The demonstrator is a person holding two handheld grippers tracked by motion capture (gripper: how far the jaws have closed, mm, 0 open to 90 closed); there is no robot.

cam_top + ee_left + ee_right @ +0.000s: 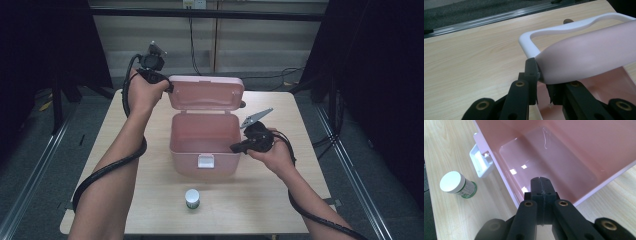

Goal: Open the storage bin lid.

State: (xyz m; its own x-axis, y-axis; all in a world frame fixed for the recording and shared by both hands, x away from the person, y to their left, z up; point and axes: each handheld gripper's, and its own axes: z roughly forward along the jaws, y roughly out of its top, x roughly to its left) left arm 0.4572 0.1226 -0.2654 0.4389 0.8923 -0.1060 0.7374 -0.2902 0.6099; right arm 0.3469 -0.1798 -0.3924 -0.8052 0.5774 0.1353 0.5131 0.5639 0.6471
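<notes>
Nearest the camera, a small white-capped jar (pixel 192 198) is set on the table (pixel 130 210) just in front of the open pink box (pixel 205 145). The box's raised lid (pixel 206 92) is pinched at its corner by the left gripper (pixel 541 75). The right gripper (pixel 541 185), jaws pressed together on nothing, is held at the box's right rim.

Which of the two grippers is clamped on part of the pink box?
The left gripper: its jaws pinch the corner of the raised lid. The right gripper is shut on nothing, resting at the box's right rim.
</notes>
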